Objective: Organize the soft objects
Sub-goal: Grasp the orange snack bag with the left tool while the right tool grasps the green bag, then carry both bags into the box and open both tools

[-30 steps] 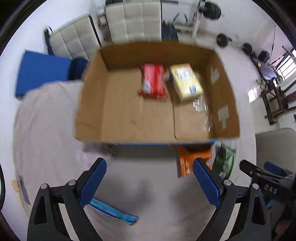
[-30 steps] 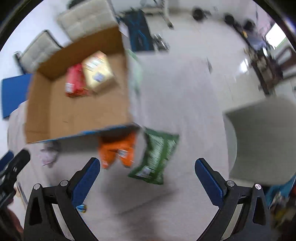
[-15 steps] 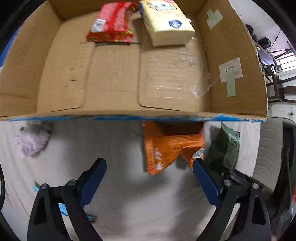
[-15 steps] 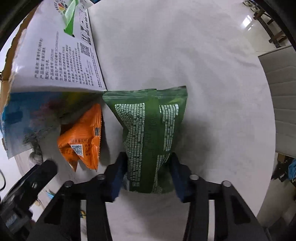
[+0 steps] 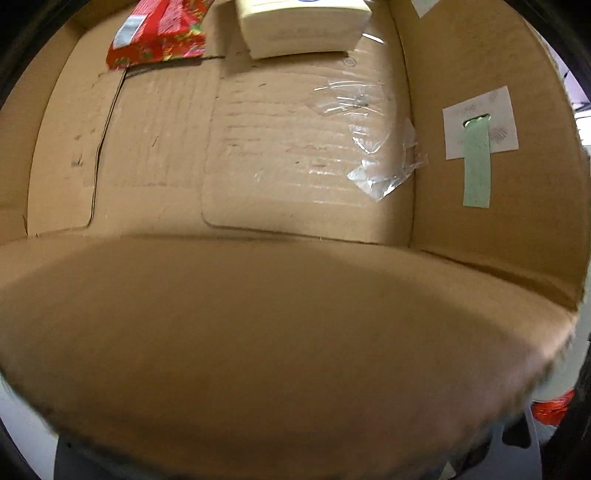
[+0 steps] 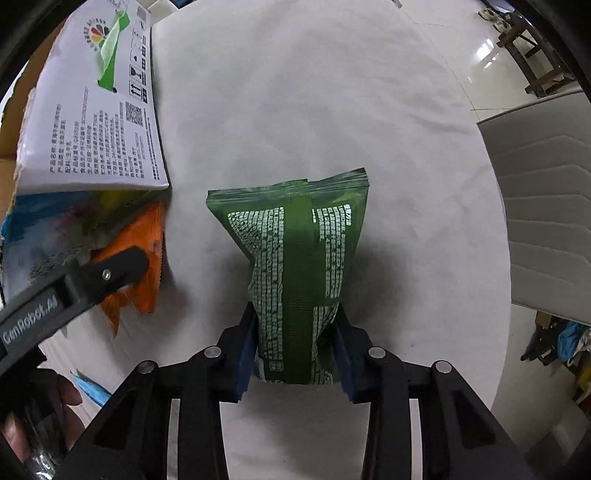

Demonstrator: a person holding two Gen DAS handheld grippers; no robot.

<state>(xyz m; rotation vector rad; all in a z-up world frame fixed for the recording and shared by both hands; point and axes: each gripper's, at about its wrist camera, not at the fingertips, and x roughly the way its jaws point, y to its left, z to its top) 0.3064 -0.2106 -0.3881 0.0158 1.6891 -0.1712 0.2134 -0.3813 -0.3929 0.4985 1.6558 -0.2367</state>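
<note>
My right gripper is shut on the near end of a green snack bag, squeezing it in at the waist above the white tablecloth. An orange snack bag lies beside the cardboard box; a black arm of the left gripper lies across the bag. In the left wrist view the box wall fills the lower half and hides my left gripper's fingers. Inside the box lie a red packet and a pale yellow tissue pack.
Loose clear plastic film and a green tape strip are inside the box. A grey padded chair stands at the table's right edge. A blue item lies on the cloth near the left hand.
The left gripper moved forward against the box until its wall hid the fingers. The right gripper tightened on the green bag, which now bulges inward between the pads.
</note>
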